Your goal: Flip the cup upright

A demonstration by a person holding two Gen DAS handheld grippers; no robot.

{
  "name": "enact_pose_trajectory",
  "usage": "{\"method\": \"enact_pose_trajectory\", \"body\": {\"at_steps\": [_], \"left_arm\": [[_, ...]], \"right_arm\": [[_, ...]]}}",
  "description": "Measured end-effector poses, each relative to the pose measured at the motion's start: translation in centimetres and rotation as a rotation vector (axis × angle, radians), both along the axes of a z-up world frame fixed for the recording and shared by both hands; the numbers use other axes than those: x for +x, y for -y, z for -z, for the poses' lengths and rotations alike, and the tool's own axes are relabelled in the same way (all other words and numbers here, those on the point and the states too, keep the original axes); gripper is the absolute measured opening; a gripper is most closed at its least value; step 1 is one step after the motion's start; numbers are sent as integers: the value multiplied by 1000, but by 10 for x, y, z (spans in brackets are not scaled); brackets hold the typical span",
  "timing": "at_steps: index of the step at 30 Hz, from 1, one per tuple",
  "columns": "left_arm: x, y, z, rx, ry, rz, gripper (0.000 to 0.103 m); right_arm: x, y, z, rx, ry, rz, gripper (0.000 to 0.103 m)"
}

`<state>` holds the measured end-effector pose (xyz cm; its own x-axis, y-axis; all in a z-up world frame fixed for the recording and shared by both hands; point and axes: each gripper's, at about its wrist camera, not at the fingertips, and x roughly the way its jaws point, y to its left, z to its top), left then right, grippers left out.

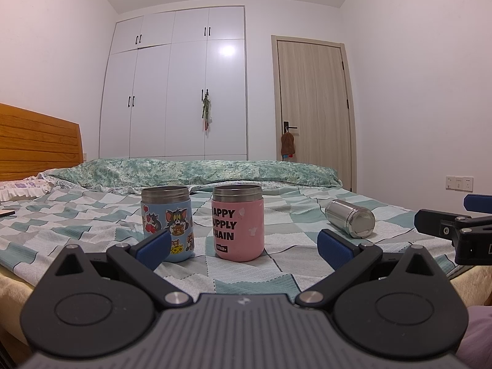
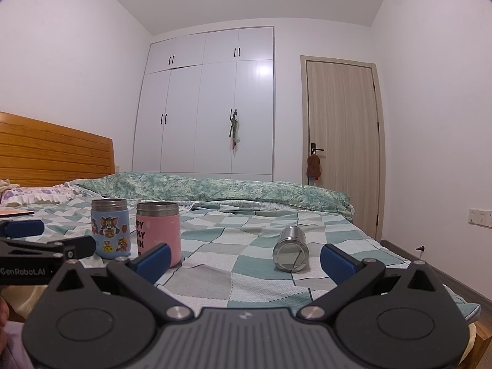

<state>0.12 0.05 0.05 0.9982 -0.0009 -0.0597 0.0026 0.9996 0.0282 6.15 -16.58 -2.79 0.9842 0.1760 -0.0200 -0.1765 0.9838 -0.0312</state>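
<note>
A bare steel cup (image 1: 350, 218) lies on its side on the checked bedspread, right of two upright cups; in the right wrist view (image 2: 291, 249) its round end faces me. A blue cartoon cup (image 1: 167, 223) and a pink lettered cup (image 1: 238, 223) stand upright side by side, also in the right wrist view, the blue (image 2: 110, 229) and the pink (image 2: 160, 233). My left gripper (image 1: 244, 247) is open and empty, just before the pink cup. My right gripper (image 2: 245, 258) is open and empty, short of the lying cup. Each gripper shows at the other view's edge.
The bedspread (image 1: 276, 276) covers a bed with a wooden headboard (image 1: 37, 144) at left and a rolled green quilt (image 1: 196, 172) along the far side. A white wardrobe (image 1: 178, 86) and a wooden door (image 1: 313, 101) stand behind. A flat dark object (image 2: 15, 213) lies far left.
</note>
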Motion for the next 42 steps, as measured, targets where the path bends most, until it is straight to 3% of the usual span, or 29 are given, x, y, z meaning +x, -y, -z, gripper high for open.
{"method": "enact_pose_trajectory", "body": {"at_steps": [35, 42], "left_arm": [[0, 2, 0, 0, -6, 4, 103], [21, 13, -20, -20, -49, 64, 103]], "right_arm": [[-1, 1, 0, 0, -5, 2, 103], [17, 22, -15, 51, -34, 20, 103]]}}
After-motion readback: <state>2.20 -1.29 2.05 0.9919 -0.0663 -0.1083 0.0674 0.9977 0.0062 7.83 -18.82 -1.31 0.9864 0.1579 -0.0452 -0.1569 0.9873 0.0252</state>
